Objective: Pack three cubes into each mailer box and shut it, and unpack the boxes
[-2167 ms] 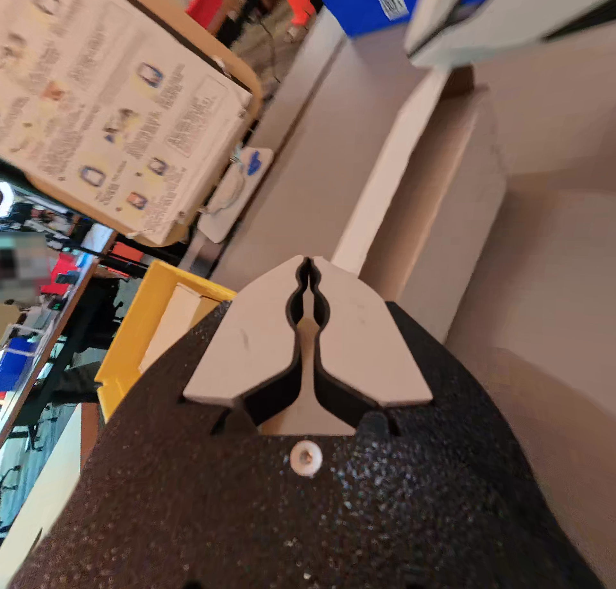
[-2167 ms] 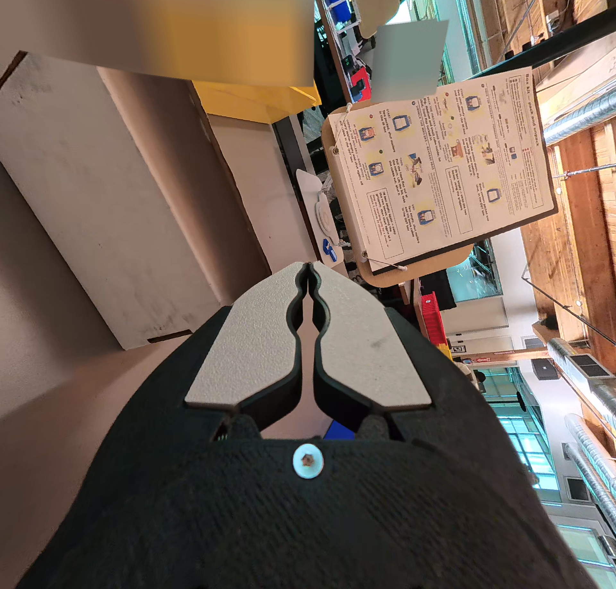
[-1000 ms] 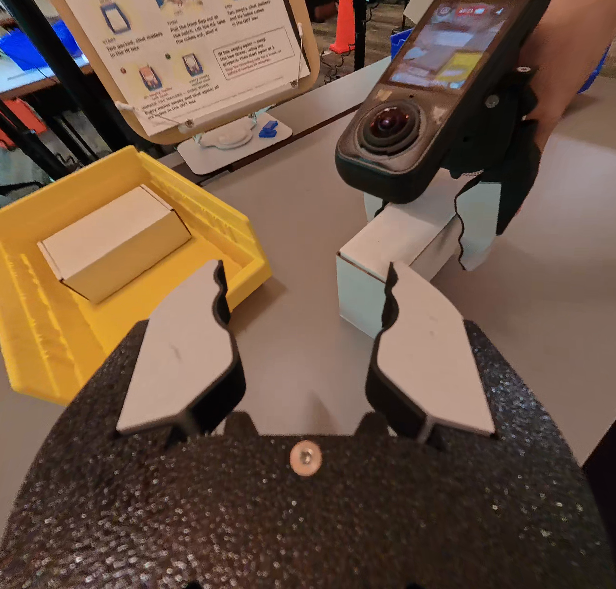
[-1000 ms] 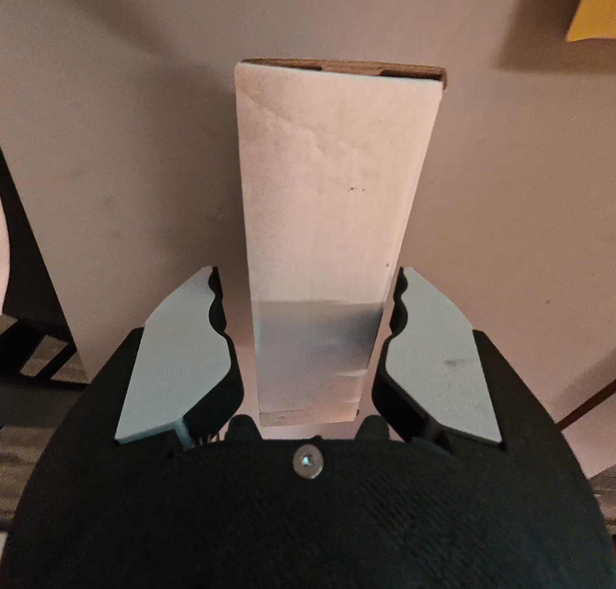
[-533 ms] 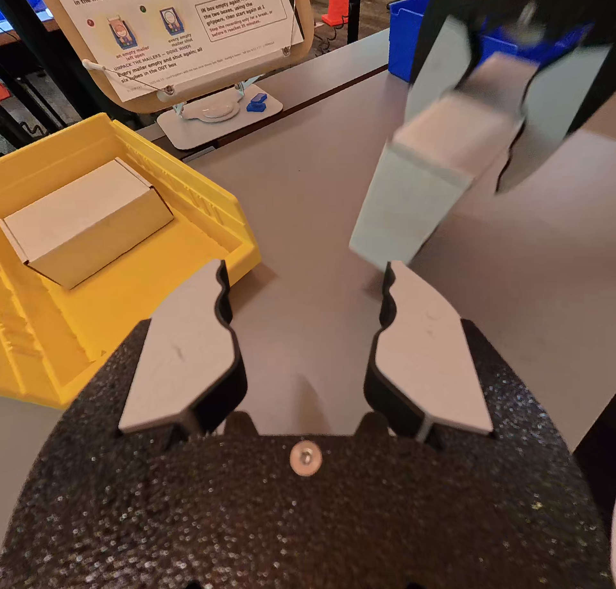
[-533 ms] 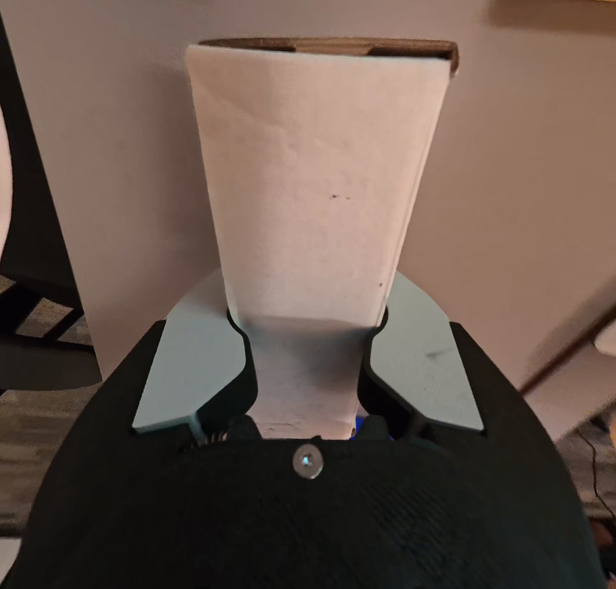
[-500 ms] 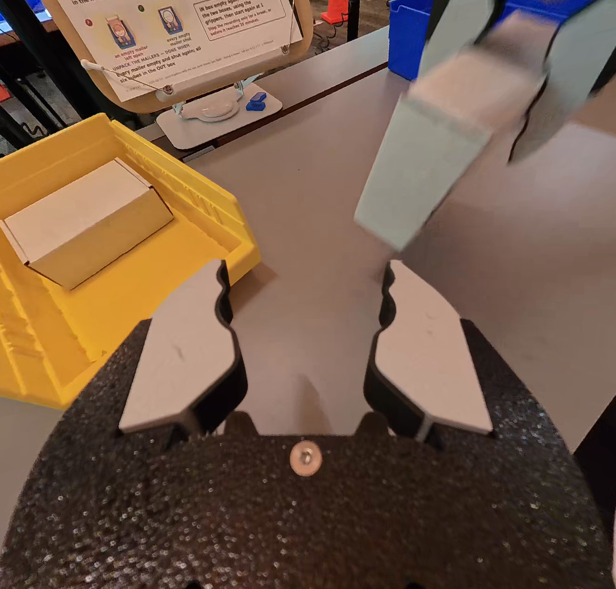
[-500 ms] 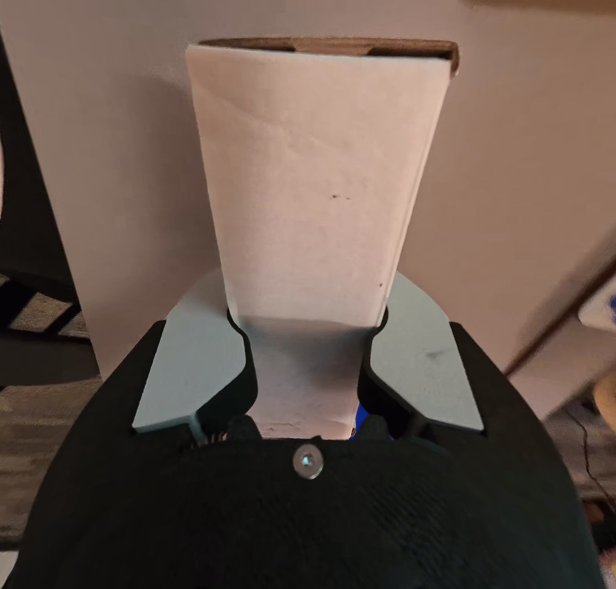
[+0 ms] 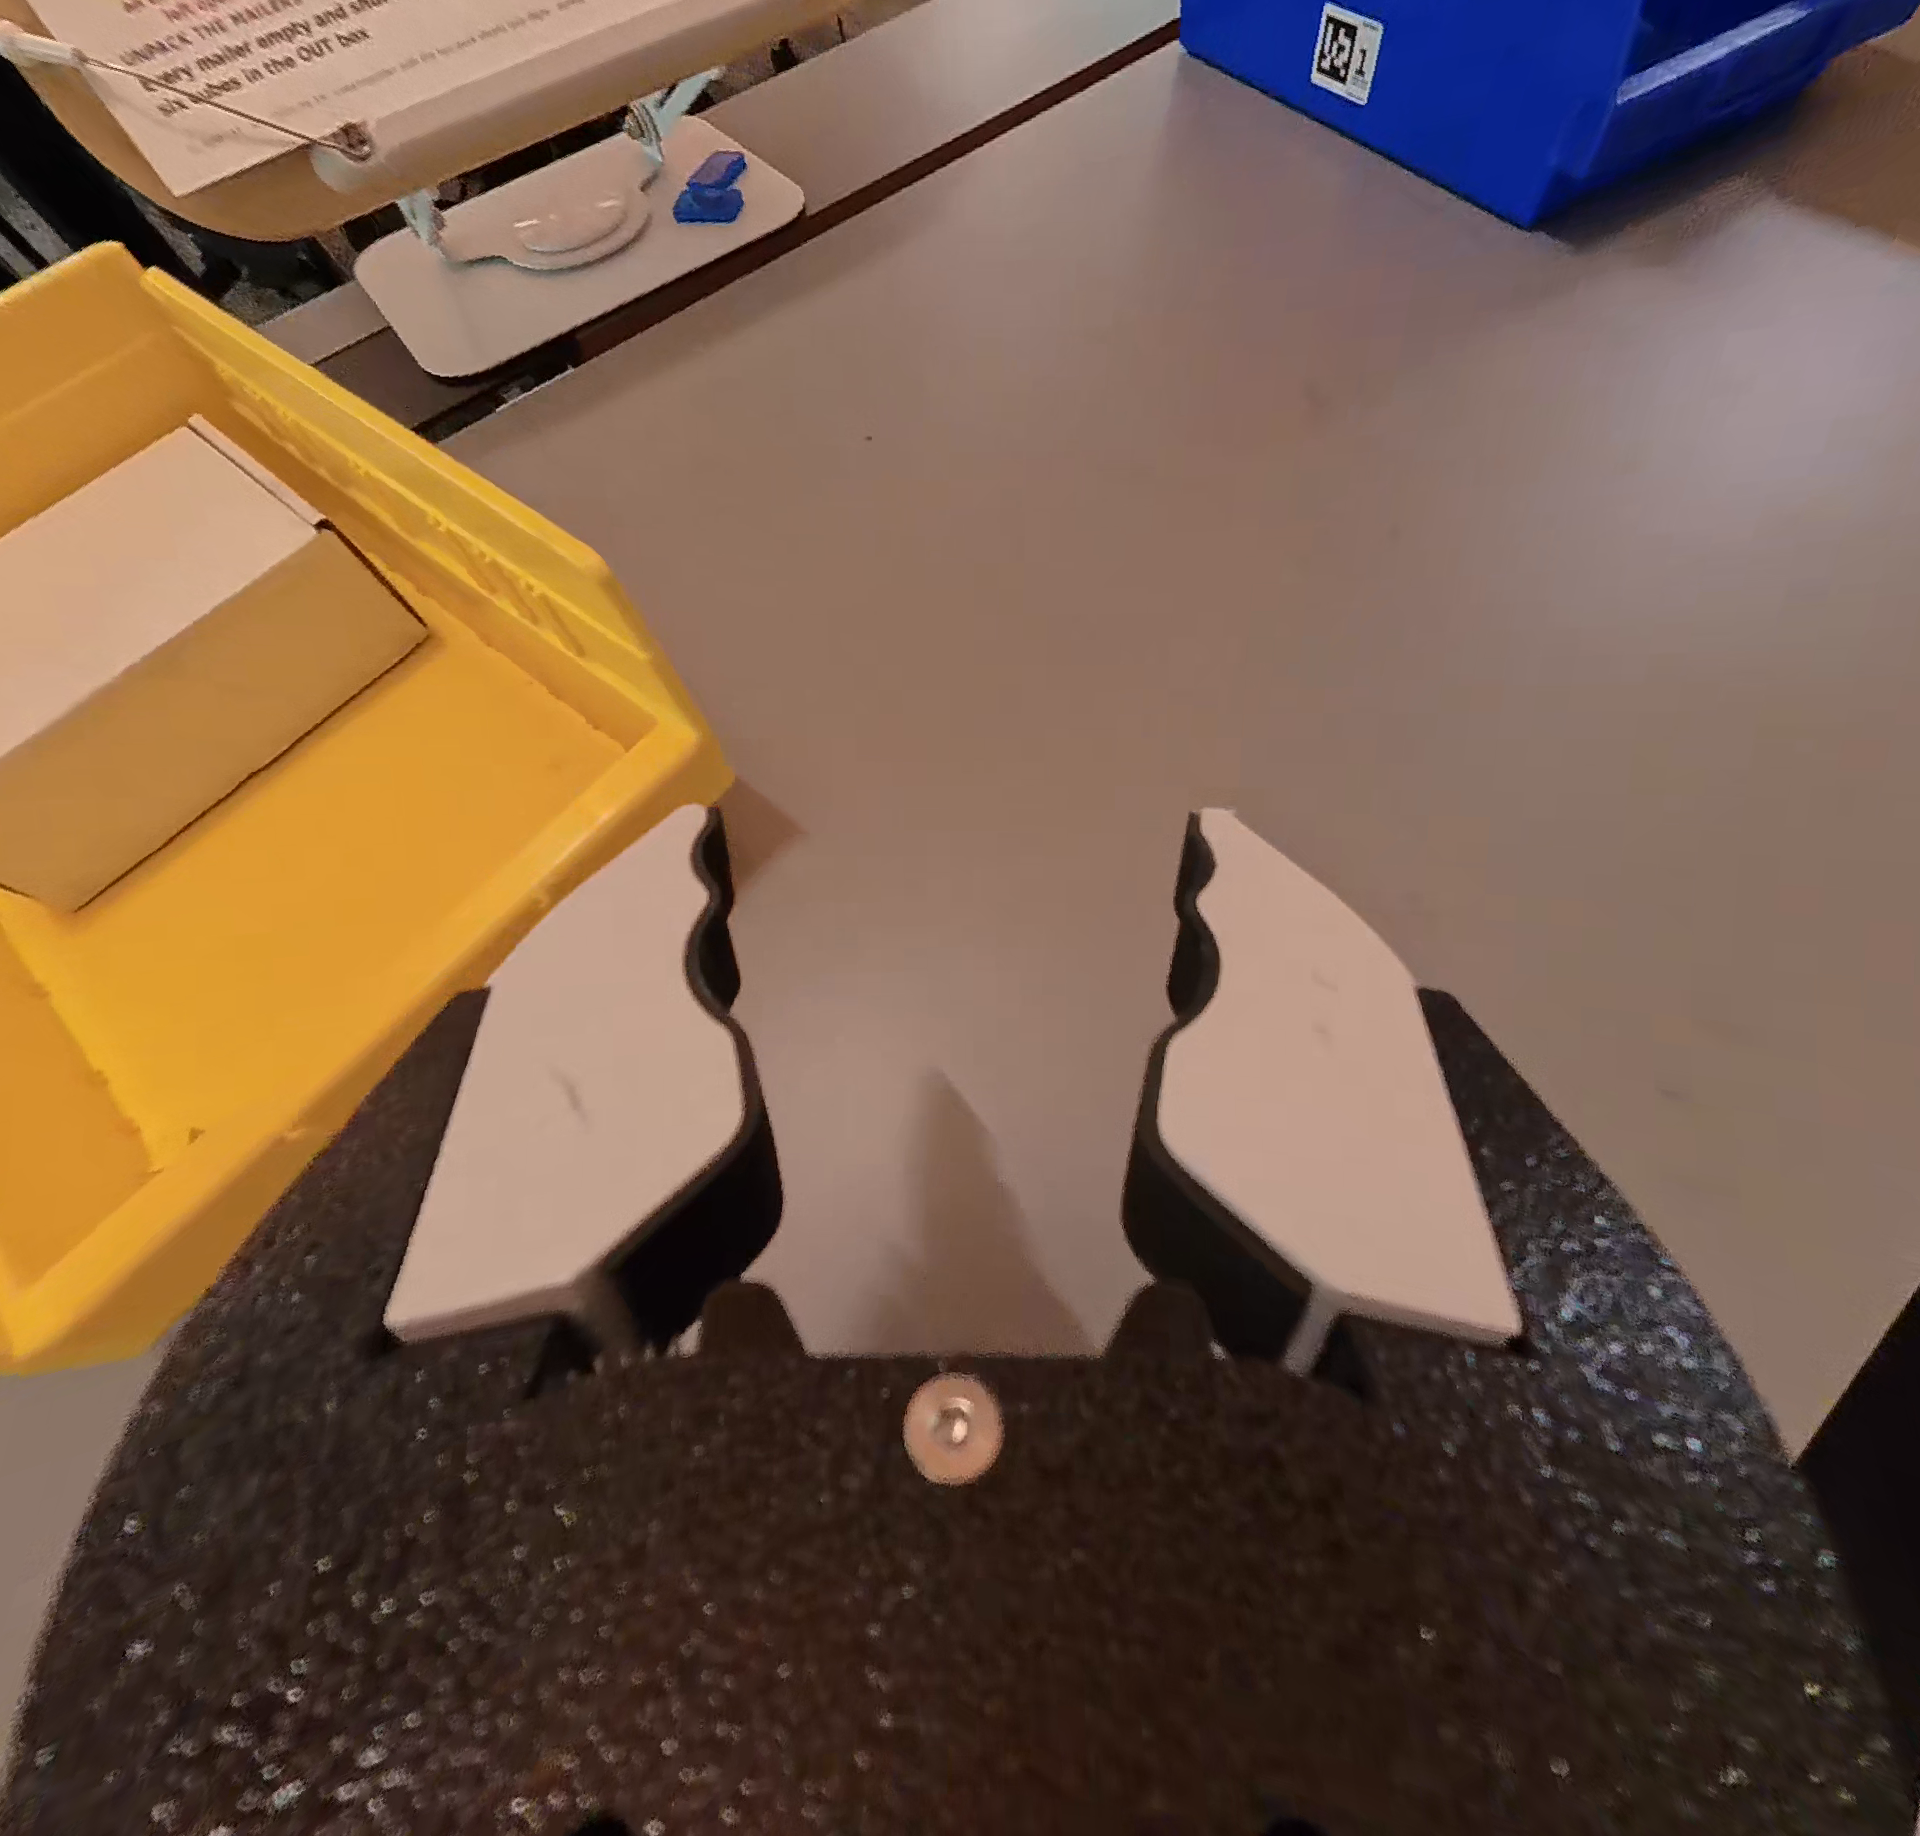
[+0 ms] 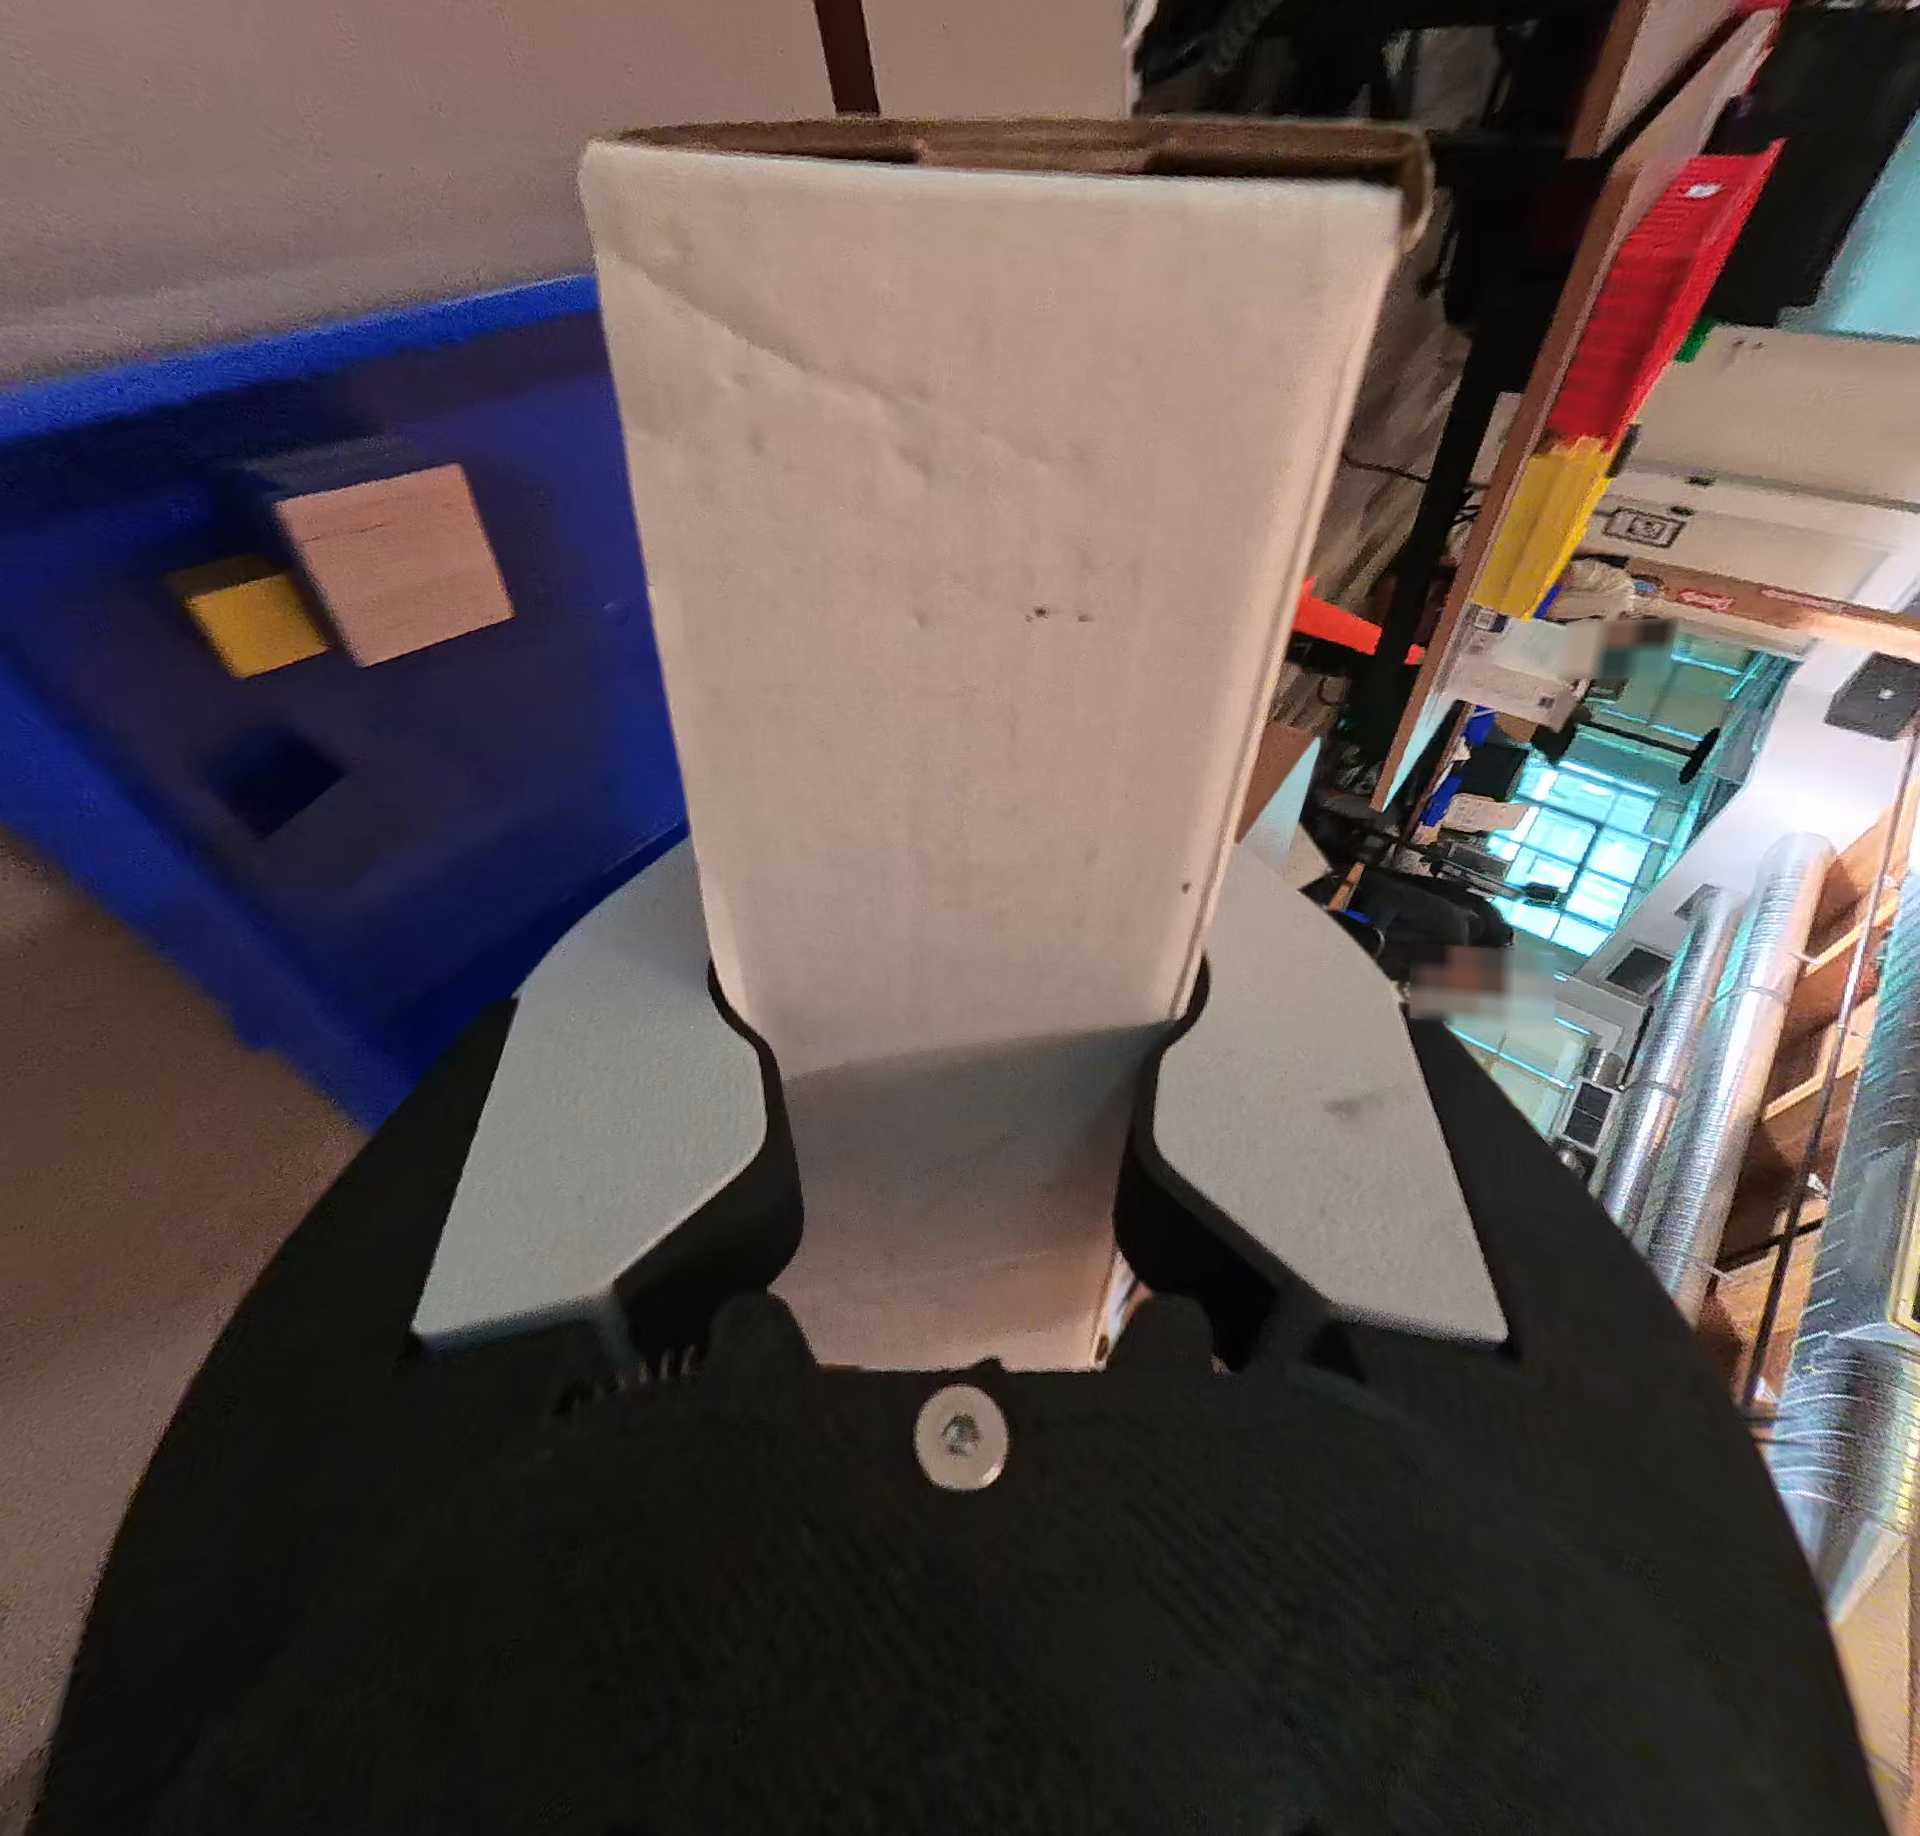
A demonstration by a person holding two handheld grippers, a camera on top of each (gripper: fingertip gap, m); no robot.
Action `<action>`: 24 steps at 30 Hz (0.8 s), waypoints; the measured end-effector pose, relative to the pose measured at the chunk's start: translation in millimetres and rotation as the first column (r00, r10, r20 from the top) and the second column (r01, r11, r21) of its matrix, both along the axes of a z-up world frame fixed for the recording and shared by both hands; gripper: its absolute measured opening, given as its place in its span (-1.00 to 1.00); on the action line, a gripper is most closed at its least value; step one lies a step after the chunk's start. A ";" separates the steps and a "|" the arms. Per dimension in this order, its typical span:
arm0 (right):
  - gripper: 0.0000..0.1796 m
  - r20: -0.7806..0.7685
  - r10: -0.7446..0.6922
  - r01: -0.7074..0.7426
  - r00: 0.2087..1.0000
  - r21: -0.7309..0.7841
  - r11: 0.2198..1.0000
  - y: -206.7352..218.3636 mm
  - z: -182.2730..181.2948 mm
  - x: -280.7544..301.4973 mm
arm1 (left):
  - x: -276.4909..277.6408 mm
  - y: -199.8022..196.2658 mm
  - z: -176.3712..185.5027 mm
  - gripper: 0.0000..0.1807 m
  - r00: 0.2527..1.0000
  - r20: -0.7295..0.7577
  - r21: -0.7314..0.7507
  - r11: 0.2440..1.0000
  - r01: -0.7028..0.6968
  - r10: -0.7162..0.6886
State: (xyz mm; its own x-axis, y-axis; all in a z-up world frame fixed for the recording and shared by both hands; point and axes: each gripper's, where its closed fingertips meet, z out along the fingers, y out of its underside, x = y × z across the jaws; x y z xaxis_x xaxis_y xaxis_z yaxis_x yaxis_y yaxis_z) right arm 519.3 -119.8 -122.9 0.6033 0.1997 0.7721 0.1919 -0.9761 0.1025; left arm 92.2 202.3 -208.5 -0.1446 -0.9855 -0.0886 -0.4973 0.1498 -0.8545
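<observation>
My right gripper (image 10: 961,976) is shut on a white mailer box (image 10: 966,560) and holds it off the table, its far end showing brown card edges. Behind it to the left is a blue bin (image 10: 436,851) holding a pale wooden cube (image 10: 395,560), a yellow cube (image 10: 249,623) and a blue cube (image 10: 275,784). My left gripper (image 9: 956,841) is open and empty, low over the grey table (image 9: 1195,539). To its left a yellow bin (image 9: 312,955) holds a second shut white mailer box (image 9: 156,643). The blue bin also shows in the left wrist view (image 9: 1538,51) at the far right.
An instruction sheet on a clipboard stand (image 9: 436,10) with a white base (image 9: 571,248) stands beyond the table's far edge. Shelving and red and yellow bins (image 10: 1621,352) fill the room at the right of the right wrist view. Tip to tip, the grippers are about 55 centimeters apart.
My right gripper closed on the mailer box, lifted it off the table and swung it toward the blue bin. It has left the left wrist view. My left gripper stayed open.
</observation>
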 end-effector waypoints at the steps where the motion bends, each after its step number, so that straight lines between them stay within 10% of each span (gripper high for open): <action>1: -0.16 0.024 0.010 -0.011 1.000 0.014 1.000 -2.2 -10.2 9.5 | 1.8 -2.4 -1.7 -0.11 1.000 -0.004 -0.003 1.000 0.007 -0.007; 12: -0.16 0.131 0.015 -0.023 0.991 0.061 0.998 9.5 -91.5 86.0 | 11.2 -20.8 -31.4 -0.15 0.994 -0.091 -0.047 0.997 0.058 -0.062; 24: 0.01 -0.052 0.100 -0.090 0.994 0.172 0.981 9.2 -152.1 89.1 | 33.8 66.7 15.1 -0.08 0.999 -0.039 0.173 0.985 0.010 -0.003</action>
